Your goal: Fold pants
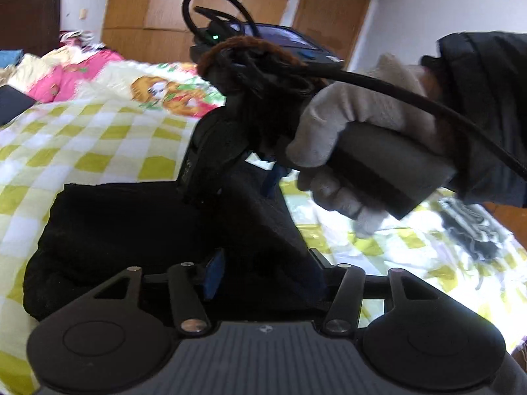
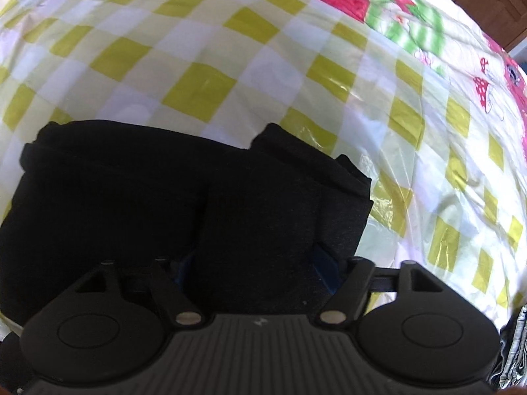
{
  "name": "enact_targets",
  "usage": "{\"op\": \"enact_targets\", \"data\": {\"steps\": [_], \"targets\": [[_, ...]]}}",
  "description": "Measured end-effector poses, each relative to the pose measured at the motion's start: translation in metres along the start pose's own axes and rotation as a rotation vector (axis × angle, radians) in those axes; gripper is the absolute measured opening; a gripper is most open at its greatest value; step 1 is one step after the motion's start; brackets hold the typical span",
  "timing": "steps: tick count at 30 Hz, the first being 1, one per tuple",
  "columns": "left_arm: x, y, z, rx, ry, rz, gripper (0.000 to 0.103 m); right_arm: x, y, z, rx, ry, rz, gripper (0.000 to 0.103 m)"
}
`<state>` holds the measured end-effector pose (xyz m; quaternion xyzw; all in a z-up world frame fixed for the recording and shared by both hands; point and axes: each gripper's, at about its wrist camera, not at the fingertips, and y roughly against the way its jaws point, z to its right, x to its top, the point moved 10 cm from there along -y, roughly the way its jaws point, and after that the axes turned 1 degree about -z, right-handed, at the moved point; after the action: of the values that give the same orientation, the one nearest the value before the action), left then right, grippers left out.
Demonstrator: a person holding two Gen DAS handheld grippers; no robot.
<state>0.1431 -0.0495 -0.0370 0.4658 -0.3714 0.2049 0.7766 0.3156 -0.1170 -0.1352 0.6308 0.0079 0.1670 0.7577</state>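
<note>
Gloved right hand [image 1: 359, 138] angled down, fingers [image 1: 210, 164] over black pants [image 1: 115, 223]

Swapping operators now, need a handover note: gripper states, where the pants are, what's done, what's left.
Left hand-held gripper: open, fabric between the fingers, no visible pinch.
Right hand-held gripper: open, pointing down over the bundle; the gloved hand holds it.
Black fabric pants: compact folded bundle on the yellow-and-white checked bedsheet.
Done: the folds appear made.
Left: lift both clear, tidy the raised right-hand flap if needed.
</note>
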Motion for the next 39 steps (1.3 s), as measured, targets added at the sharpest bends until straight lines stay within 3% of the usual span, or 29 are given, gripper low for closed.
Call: {"op": "enact_targets", "data": {"steps": [1, 3, 4, 5, 6, 7, 10, 19, 22, 26, 30, 33, 36, 39], "targets": [[0.002, -0.002, 0.001, -0.002, 0.004, 0.001, 0.07, -0.001, -0.002, 0.001, 0.015, 0.002, 0.003, 0.075], [0.002, -0.01, 0.001, 0.026, 0.011, -0.008, 0.073, -0.003, -0.003, 0.002, 0.068, -0.016, 0.009, 0.063], [-0.001, -0.021, -0.001, 0.043, 0.022, -0.048, 0.066, -0.003, -0.001, 0.002, 0.104, -0.025, 0.017, 0.053], [-0.007, -0.031, -0.004, 0.034, 0.044, -0.093, 0.041, -0.004, 0.001, 0.002, 0.134, -0.027, 0.028, 0.04], [-0.013, -0.041, -0.007, 0.012, 0.083, -0.144, 0.034, -0.006, 0.005, 0.003, 0.157, -0.026, 0.039, 0.03], [-0.019, -0.047, -0.013, -0.002, 0.12, -0.174, 0.034, -0.008, 0.008, 0.006, 0.191, -0.036, 0.042, 0.02], [-0.013, -0.039, -0.015, -0.071, 0.171, -0.158, 0.032, -0.015, 0.026, 0.022, 0.29, -0.1, 0.086, 0.015], [0.041, 0.019, 0.025, -0.218, 0.075, 0.016, 0.031, -0.021, 0.122, 0.064, 0.42, -0.226, 0.282, 0.014], [0.054, 0.042, 0.011, -0.23, 0.092, 0.068, 0.031, -0.008, 0.143, 0.048, 0.449, -0.202, 0.305, 0.014], [0.062, 0.07, -0.03, -0.23, 0.186, 0.124, 0.031, 0.017, 0.156, -0.004, 0.49, -0.12, 0.314, 0.014], [0.051, 0.08, -0.09, -0.18, 0.272, 0.149, 0.031, 0.042, 0.131, -0.065, 0.483, -0.042, 0.267, 0.014], [0.028, 0.063, -0.133, -0.14, 0.361, 0.104, 0.031, 0.05, 0.087, -0.105, 0.44, -0.031, 0.191, 0.016], [-0.003, 0.035, -0.167, -0.07, 0.434, 0.018, 0.031, 0.051, 0.037, -0.131, 0.387, -0.054, 0.114, 0.028], [-0.019, 0.032, -0.184, -0.065, 0.479, 0.012, 0.031, 0.053, 0.026, -0.142, 0.41, -0.063, 0.123, 0.029]]}}
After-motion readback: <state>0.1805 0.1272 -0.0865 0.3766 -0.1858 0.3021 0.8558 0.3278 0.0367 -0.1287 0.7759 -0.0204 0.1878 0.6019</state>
